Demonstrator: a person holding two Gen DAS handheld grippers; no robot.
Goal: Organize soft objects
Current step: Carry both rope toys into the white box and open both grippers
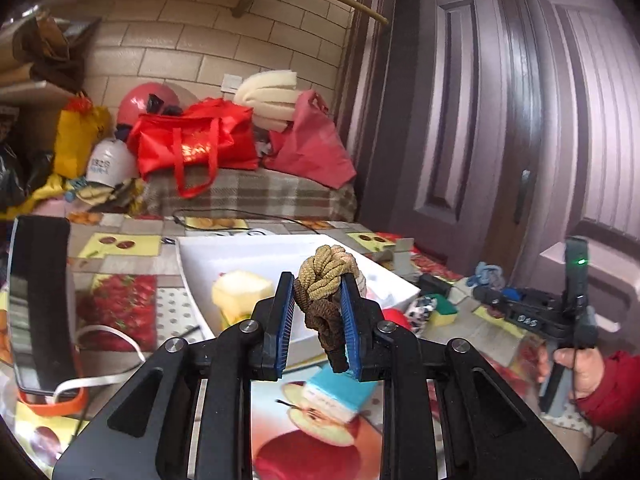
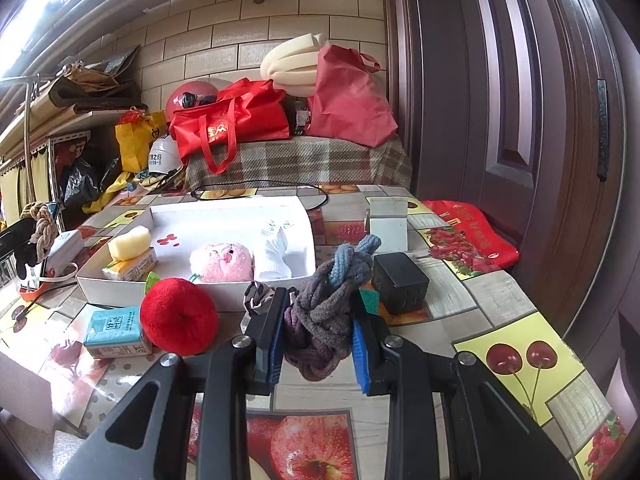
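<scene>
In the left wrist view my left gripper (image 1: 318,284) is shut on a tan and brown braided knot (image 1: 326,272), held above the near wall of the white tray (image 1: 188,256). In the right wrist view my right gripper (image 2: 320,304) is shut on a grey, blue and purple braided knot (image 2: 324,312), just off the tray's (image 2: 160,282) near right corner. Inside the tray lie a yellow sponge (image 2: 130,242), a pink plush (image 2: 222,262) and white fabric (image 2: 280,258). On the table in front of the tray sit a red plush apple (image 2: 180,316) and a teal tissue pack (image 2: 114,332).
A black charger block (image 2: 400,282) and a green-yellow sponge (image 2: 368,300) lie right of my right gripper. A dark phone (image 1: 40,300) stands at the left with a white cable. A person's hand (image 1: 580,372) holds the right tool. Bags crowd the back, and a door closes the right side.
</scene>
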